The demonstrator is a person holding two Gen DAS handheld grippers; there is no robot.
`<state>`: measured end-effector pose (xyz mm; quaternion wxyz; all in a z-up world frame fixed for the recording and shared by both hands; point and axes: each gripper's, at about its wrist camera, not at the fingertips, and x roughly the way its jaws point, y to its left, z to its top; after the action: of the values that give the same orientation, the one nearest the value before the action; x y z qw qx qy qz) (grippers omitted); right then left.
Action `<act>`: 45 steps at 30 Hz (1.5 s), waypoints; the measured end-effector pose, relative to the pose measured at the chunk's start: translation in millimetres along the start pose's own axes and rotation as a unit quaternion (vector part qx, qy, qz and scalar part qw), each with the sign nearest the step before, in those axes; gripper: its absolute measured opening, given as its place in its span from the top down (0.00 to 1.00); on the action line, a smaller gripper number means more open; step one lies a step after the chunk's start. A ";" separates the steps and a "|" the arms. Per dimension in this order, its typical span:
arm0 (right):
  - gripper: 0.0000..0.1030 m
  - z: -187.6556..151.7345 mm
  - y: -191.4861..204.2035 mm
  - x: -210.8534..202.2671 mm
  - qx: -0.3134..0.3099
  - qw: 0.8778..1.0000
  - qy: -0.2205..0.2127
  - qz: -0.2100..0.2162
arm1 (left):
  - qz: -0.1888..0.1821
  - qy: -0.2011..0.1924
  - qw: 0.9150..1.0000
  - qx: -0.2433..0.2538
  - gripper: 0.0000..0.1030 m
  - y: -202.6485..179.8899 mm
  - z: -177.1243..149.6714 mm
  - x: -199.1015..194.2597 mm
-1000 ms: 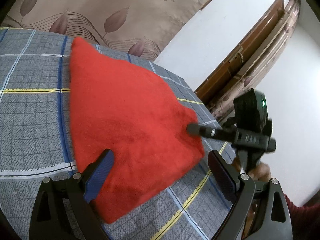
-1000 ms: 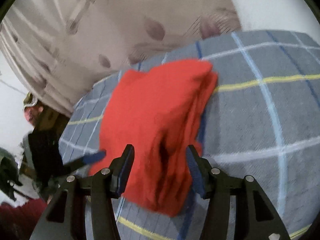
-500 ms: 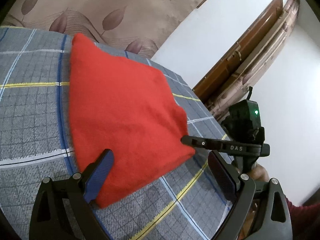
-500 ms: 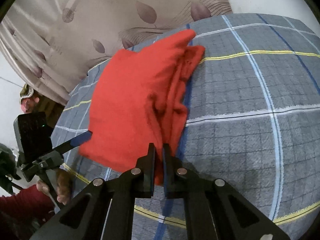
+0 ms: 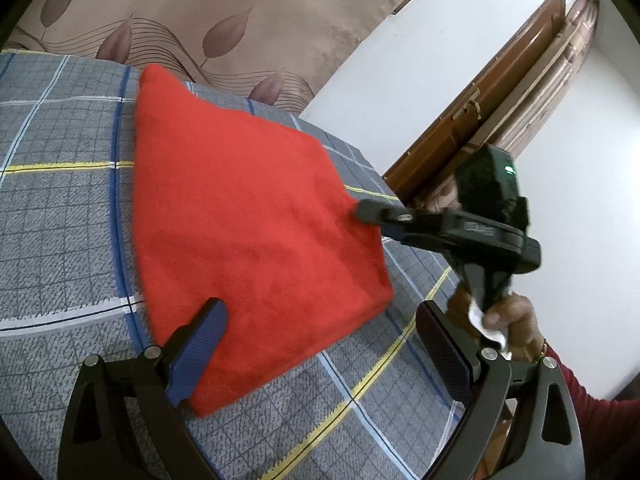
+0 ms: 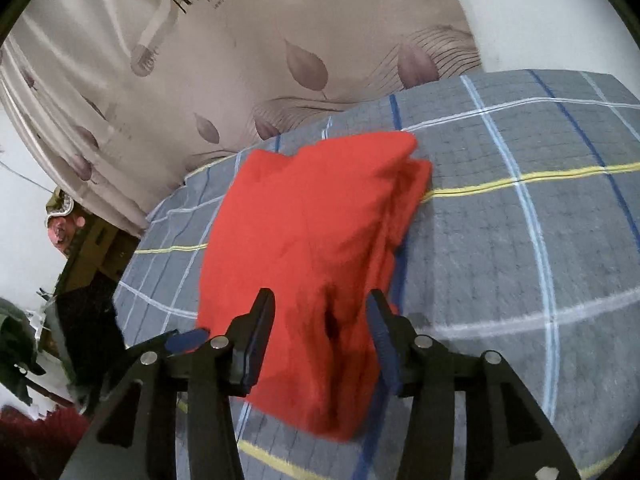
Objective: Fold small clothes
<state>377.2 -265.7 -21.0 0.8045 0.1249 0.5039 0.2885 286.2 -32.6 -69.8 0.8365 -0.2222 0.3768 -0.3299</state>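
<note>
Left wrist view: folded red garment [image 5: 248, 224] lies flat on the grey checked bedsheet [image 5: 60, 216]. Left tool [image 5: 320, 344] stands wide open and holds nothing; its left pad overlaps the garment's near edge, its right pad is clear of the cloth. Right tool [image 5: 370, 214] meets the garment's right corner, its tips touching the cloth. Right wrist view: right tool [image 6: 320, 332], jaws opening, straddles the garment's [image 6: 312, 240] near folded edge; cloth lies between the fingers, though whether the pads press it cannot be told. Patterned curtain [image 6: 240, 60] hangs behind the bed.
</note>
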 end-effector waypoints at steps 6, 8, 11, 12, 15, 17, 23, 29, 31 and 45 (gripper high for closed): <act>0.92 -18.8 -23.1 3.1 0.015 0.999 0.015 -0.026 | -0.008 -0.001 1.000 -0.002 0.08 0.9 0.8 -1.4; 0.92 -21.7 -27.0 3.0 0.023 1.000 0.012 -0.018 | -0.008 0.001 1.000 -0.001 0.08 1.5 0.0 -2.1; 0.91 -16.6 -18.7 5.0 0.010 1.000 0.018 -0.021 | -0.009 0.001 1.000 -0.001 0.08 1.0 1.1 -3.1; 0.87 -15.2 -18.8 4.6 0.015 1.000 0.019 -0.014 | -0.008 0.000 1.000 -0.002 0.08 1.2 1.2 -3.2; 0.82 -15.6 -19.4 -3.0 0.026 1.000 0.001 -0.006 | -0.006 0.001 1.000 0.000 0.08 -0.4 1.1 -2.8; 0.75 -18.4 -19.0 -15.8 0.031 0.999 -0.018 -0.010 | -0.006 0.001 1.000 0.000 0.08 -0.7 1.4 -2.3; 0.74 -32.1 22.2 -49.7 -0.025 0.998 -0.065 0.008 | -0.006 0.001 1.000 0.000 0.08 -0.4 1.4 -2.4; 0.75 -55.7 52.8 -9.9 -0.121 0.990 0.011 -0.074 | -0.004 0.001 1.000 0.001 0.08 -0.9 1.4 -2.1; 0.79 -69.5 50.0 -1.2 -0.145 0.982 0.035 -0.119 | -0.003 0.001 1.000 0.002 0.08 -1.2 1.5 -1.8; 0.83 -91.7 29.9 -22.9 -0.121 0.988 -0.012 -0.097 | 0.067 -0.010 0.997 0.028 0.07 -12.1 0.7 -1.5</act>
<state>278.7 -263.4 -31.7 0.8439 -0.0200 0.4654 0.2663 281.3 -39.7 -61.1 0.8665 -0.1762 0.3731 -0.2808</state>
